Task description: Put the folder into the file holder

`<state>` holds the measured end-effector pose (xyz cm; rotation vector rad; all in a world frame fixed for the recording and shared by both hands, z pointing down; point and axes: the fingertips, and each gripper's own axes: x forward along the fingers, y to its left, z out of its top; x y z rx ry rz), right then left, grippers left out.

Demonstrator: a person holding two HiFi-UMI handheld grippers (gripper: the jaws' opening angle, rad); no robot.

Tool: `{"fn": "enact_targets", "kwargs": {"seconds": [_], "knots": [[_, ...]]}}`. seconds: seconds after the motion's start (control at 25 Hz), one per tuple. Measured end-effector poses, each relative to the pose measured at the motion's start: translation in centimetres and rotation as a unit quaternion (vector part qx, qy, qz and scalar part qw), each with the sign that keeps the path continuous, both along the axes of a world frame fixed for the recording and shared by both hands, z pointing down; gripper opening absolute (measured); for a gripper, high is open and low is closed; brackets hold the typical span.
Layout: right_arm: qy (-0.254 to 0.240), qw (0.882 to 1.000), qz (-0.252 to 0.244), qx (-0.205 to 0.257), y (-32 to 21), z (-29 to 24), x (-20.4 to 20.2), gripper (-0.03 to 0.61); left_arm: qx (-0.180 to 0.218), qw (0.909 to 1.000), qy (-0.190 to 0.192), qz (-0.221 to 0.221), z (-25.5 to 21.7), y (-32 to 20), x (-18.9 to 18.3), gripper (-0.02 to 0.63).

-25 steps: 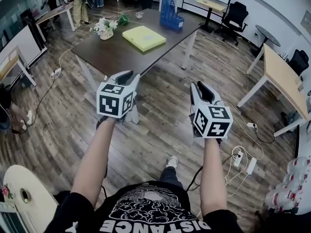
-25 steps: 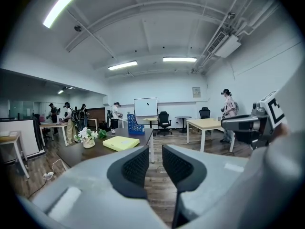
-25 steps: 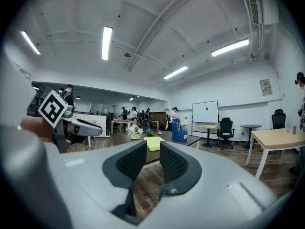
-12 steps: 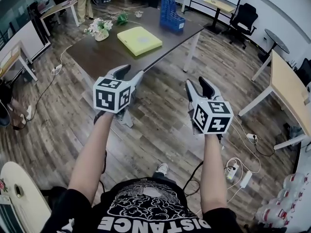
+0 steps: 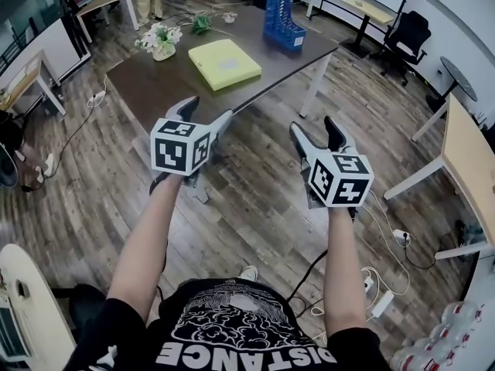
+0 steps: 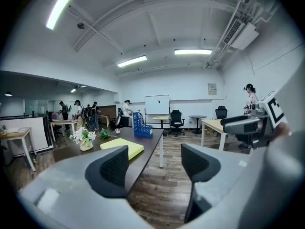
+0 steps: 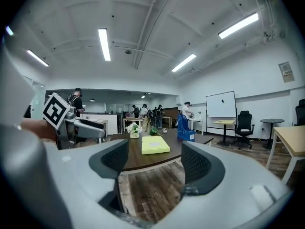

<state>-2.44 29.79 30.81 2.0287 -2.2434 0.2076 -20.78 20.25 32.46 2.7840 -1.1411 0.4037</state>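
A yellow folder (image 5: 224, 63) lies flat on the dark brown table (image 5: 155, 91); it also shows as the folder (image 6: 122, 148) and the folder (image 7: 155, 145). The blue file holder (image 5: 282, 19) stands upright at the table's far right corner, seen too as the file holder (image 6: 142, 126) and the file holder (image 7: 185, 128). My left gripper (image 5: 205, 114) hovers over the table's near edge, my right gripper (image 5: 319, 131) over the floor to its right. Both have just been opening and stand open with nothing between their jaws, well short of the folder.
A vase of white flowers (image 5: 160, 42) and a green leafy item (image 5: 201, 24) sit at the table's far left. Other desks (image 5: 464, 168), office chairs (image 5: 407, 35) and floor cables with power strips (image 5: 383, 300) surround it. People stand in the background (image 6: 76, 113).
Both grippers have moved forward toward the table and their jaws have spread from nearly shut to wide. The table, folder and file holder appear closer.
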Motion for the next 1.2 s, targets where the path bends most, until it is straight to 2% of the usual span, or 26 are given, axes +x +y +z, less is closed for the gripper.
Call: {"fn": "enact_targets", "kwargs": {"seconds": [0.12, 0.28, 0.8, 1.0, 1.2], "knots": [[0.003, 1.0, -0.011, -0.005, -1.6, 0.3, 1.0, 0.361, 0.0, 0.9999, 0.0, -0.016, 0.2, -1.4, 0.7, 0.384], [0.001, 1.0, -0.019, -0.007, -3.3, 0.7, 2.1, 0.381, -0.004, 0.9993, 0.008, -0.037, 0.4, -2.9, 1.4, 0.41], [-0.003, 0.999, -0.046, -0.018, -8.7, 2.3, 3.4, 0.394, -0.012, 0.9972, -0.001, -0.073, 2.1, -7.3, 0.9, 0.411], [-0.001, 0.998, -0.059, -0.02, -12.9, 3.1, 3.3, 0.394, -0.011, 0.9962, -0.005, -0.086, 2.8, -11.0, 0.3, 0.411], [0.002, 0.997, -0.076, -0.026, -19.0, 3.6, 2.7, 0.394, -0.015, 0.9948, -0.005, -0.1, 3.2, -16.7, -0.1, 0.411]]}}
